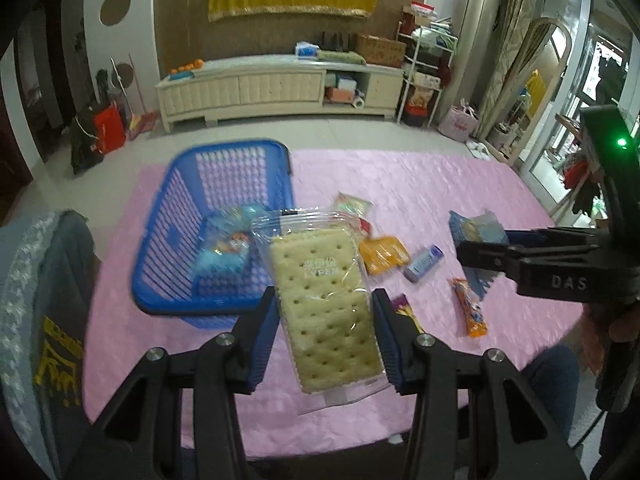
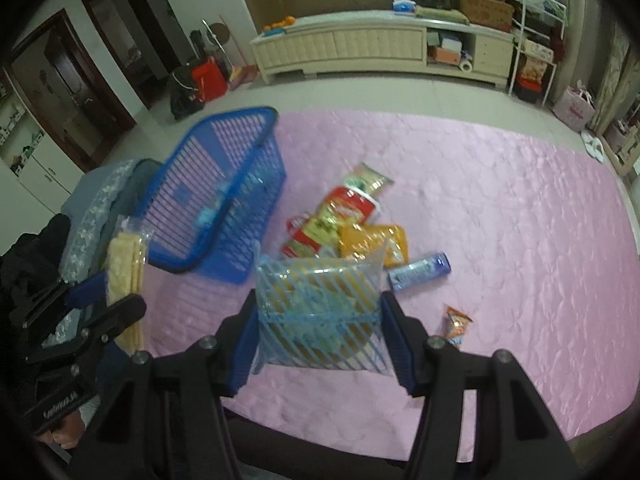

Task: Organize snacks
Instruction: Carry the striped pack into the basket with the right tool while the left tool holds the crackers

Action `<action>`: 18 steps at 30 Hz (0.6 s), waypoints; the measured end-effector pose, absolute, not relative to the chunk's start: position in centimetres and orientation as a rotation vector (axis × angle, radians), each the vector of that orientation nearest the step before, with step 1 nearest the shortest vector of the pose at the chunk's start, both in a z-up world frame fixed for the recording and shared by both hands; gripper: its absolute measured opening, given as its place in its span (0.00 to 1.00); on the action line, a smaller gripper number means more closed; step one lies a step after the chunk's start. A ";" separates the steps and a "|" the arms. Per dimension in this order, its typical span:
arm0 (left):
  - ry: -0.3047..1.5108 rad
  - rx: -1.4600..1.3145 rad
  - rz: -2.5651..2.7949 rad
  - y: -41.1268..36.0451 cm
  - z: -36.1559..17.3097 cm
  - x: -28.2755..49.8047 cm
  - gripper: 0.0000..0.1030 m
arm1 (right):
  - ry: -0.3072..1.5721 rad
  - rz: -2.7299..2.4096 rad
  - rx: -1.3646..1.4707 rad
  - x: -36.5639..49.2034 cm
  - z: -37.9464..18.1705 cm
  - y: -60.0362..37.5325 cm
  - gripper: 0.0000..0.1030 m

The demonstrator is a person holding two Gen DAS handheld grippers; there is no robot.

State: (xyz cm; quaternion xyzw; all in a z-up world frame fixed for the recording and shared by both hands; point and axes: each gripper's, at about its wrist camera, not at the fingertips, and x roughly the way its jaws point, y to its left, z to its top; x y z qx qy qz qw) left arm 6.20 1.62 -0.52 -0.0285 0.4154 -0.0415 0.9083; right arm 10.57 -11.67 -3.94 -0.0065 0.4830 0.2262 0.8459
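Observation:
My left gripper (image 1: 326,316) is shut on a clear pack of square crackers (image 1: 320,300), held above the pink table. The blue slatted basket (image 1: 176,280) stands to its left with a blue-wrapped snack (image 1: 224,252) inside. My right gripper (image 2: 318,328) is shut on a blue-striped clear bag of biscuits (image 2: 316,304), lifted over the table's near edge. In the right wrist view the left gripper (image 2: 108,304) shows at the left with the cracker pack (image 2: 124,272) beside the basket (image 2: 192,256). In the left wrist view the right gripper's fingers (image 1: 500,260) reach in from the right with the striped bag (image 1: 474,232).
Loose snacks lie mid-table: a red and yellow packet (image 2: 336,220), an orange packet (image 2: 374,242), a small blue tube (image 2: 420,270), an orange wrapped bar (image 2: 456,326). A pink cloth (image 2: 500,208) covers the table. A chair with grey clothing (image 1: 36,300) stands at the left.

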 end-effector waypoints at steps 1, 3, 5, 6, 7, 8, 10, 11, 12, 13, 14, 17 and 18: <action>0.849 -0.050 -0.077 2.0 -0.1 6.3 0.42 | 1.010 0.483 -0.016 10.6 -3.6 -11.3 0.60; 0.832 -0.036 -0.064 3.0 0.9 6.5 0.42 | 0.991 0.509 -0.020 10.6 -2.4 -10.3 0.60; 0.816 -0.023 -0.052 4.0 1.8 6.7 0.42 | 0.961 0.544 -0.029 10.7 -1.3 -9.1 0.60; 0.807 -0.019 -0.044 4.4 2.2 6.7 0.42 | 0.948 0.552 -0.039 10.7 -1.0 -8.5 0.60; 0.800 -0.014 -0.038 4.8 2.4 6.9 0.42 | 0.934 0.556 -0.053 10.8 -0.5 -7.8 0.60; 0.790 -0.007 -0.032 5.4 2.8 7.2 0.42 | 0.924 0.563 -0.065 10.9 -0.2 -7.2 0.60; 0.778 0.003 -0.024 6.3 3.2 7.7 0.42 | 0.913 0.582 -0.082 11.3 0.3 -5.7 0.60; 0.773 0.007 -0.018 6.8 3.4 8.0 0.42 | 0.913 0.592 -0.091 11.5 0.4 -5.0 0.60; 0.771 0.009 -0.014 7.0 3.4 8.3 0.42 | 0.914 0.606 -0.105 11.9 0.6 -4.1 0.60; 0.769 0.009 -0.009 7.6 3.5 8.7 0.42 | 0.915 0.609 -0.113 12.1 0.6 -3.5 0.60; 0.770 0.007 -0.006 8.1 3.6 9.1 0.42 | 0.918 0.610 -0.124 12.6 0.7 -2.8 0.60; 0.778 0.007 0.011 9.4 3.4 10.0 0.42 | 0.933 0.619 -0.151 13.8 0.4 -0.9 0.60; 0.780 0.007 0.018 9.9 3.3 10.4 0.42 | 0.941 0.621 -0.161 14.3 0.3 -0.1 0.60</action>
